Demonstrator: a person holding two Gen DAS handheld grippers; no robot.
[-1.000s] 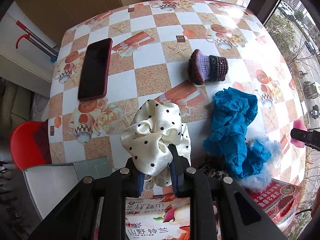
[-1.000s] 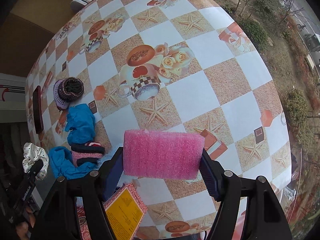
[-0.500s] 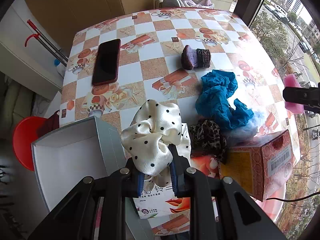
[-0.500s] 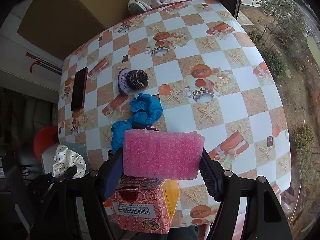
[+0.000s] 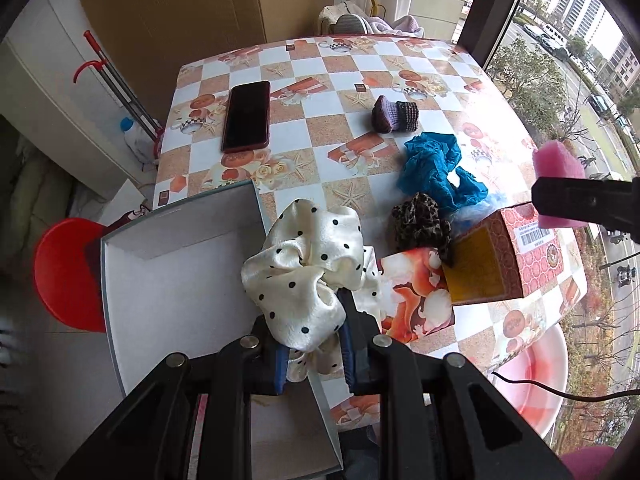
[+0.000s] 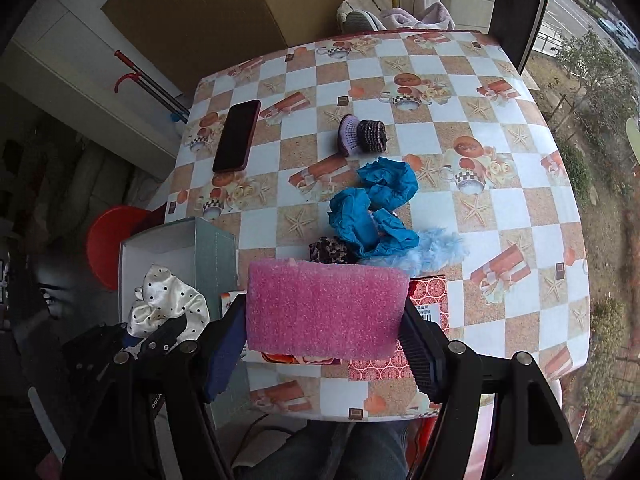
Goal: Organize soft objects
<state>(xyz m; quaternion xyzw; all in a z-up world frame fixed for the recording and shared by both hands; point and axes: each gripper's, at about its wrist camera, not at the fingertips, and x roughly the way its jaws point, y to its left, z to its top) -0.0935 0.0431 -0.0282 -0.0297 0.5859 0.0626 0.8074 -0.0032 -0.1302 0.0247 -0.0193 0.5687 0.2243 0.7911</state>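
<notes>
Scrunchies and other soft pieces are split between two grippers and a checkered counter (image 5: 400, 92). A cream satin scrunchie with black dots (image 5: 304, 276) is clamped between the nearly closed jaws of the left hand-held gripper (image 5: 314, 344), held in the air above the near right edge of an open grey box with a white inside (image 5: 172, 280) that sits at the near left corner of the counter. A pink foam block (image 6: 324, 308) fills the wide-set jaws of the right hand-held gripper (image 6: 324, 344), both pads pressed against its ends, above the near edge of the counter and over a red patterned carton (image 6: 432, 300).

On the counter, near its middle, lies a crumpled blue scrunchie (image 5: 436, 168), with a leopard-print scrunchie (image 5: 420, 224) touching its near side and a fluffy pale blue piece (image 6: 436, 252) just beside it to the right. The leopard-print scrunchie partly rests on a floral tissue pack (image 5: 416, 292) beside the red patterned carton. Farther back sits a small knitted purple bootie (image 5: 394, 114), apart from the rest. A dark smartphone in a red case (image 5: 246, 116) lies face up at the far left. A red stool (image 5: 64, 272) stands on the floor left of the box. A person's trousered legs (image 6: 320, 452) show below the near edge in the right wrist view.
</notes>
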